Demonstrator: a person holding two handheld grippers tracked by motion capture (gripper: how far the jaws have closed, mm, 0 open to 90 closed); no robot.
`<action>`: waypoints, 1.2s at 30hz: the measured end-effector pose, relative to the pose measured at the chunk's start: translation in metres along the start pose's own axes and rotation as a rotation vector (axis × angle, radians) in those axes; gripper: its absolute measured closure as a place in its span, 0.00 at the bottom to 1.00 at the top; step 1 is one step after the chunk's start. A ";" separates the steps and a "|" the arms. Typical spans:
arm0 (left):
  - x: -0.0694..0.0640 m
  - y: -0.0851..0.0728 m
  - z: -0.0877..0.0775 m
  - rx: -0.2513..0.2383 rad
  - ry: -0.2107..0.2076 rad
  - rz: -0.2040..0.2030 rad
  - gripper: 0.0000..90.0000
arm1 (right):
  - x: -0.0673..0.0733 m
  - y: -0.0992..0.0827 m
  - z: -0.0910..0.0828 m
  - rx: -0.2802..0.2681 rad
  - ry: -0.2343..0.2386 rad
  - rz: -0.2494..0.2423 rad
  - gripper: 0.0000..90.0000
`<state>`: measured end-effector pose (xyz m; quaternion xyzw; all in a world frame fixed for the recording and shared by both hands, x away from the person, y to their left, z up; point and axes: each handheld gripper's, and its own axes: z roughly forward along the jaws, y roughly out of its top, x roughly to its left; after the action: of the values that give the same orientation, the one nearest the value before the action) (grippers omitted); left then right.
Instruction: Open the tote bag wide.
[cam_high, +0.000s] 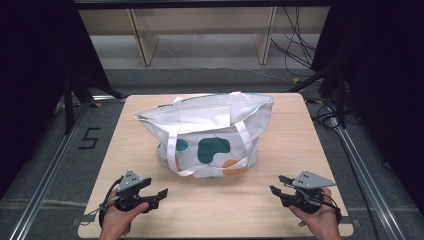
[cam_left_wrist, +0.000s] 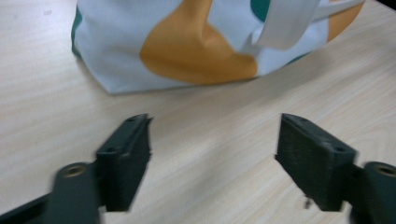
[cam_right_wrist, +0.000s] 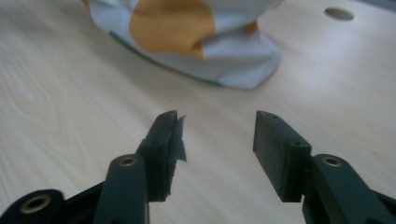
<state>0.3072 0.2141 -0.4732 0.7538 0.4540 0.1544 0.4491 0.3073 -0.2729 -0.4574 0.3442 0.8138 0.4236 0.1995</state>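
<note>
left gripper (cam_high: 156, 192) near front left corner of table (cam_high: 295, 150), jaws spread wide, nothing between. right gripper (cam_high: 276, 185) near front right corner, jaws released too, empty. bag (cam_high: 210, 135) sits mid-table, toward back edge, well apart from both grippers. likely step: reach in for bag. best to come low and level from both sides, aim for strap (cam_high: 172, 147) or top rim, not loose belly of cloth. bag white fabric, teal and orange blobs, mouth open, upright but slumped, straps drooping down front.
</note>
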 end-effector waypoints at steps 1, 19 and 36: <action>0.000 0.003 0.000 -0.007 -0.006 0.004 0.33 | -0.001 0.005 -0.002 -0.003 0.002 0.011 0.66; 0.005 0.093 -0.021 -0.068 -0.099 0.119 0.99 | -0.026 0.116 -0.012 -0.120 0.031 -0.083 1.00; 0.013 0.190 -0.014 -0.093 -0.083 0.154 0.99 | -0.040 0.207 -0.002 -0.100 0.025 -0.134 1.00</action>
<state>0.4091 0.1975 -0.3130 0.7705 0.3683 0.1782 0.4889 0.4145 -0.2196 -0.2834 0.2732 0.8154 0.4535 0.2340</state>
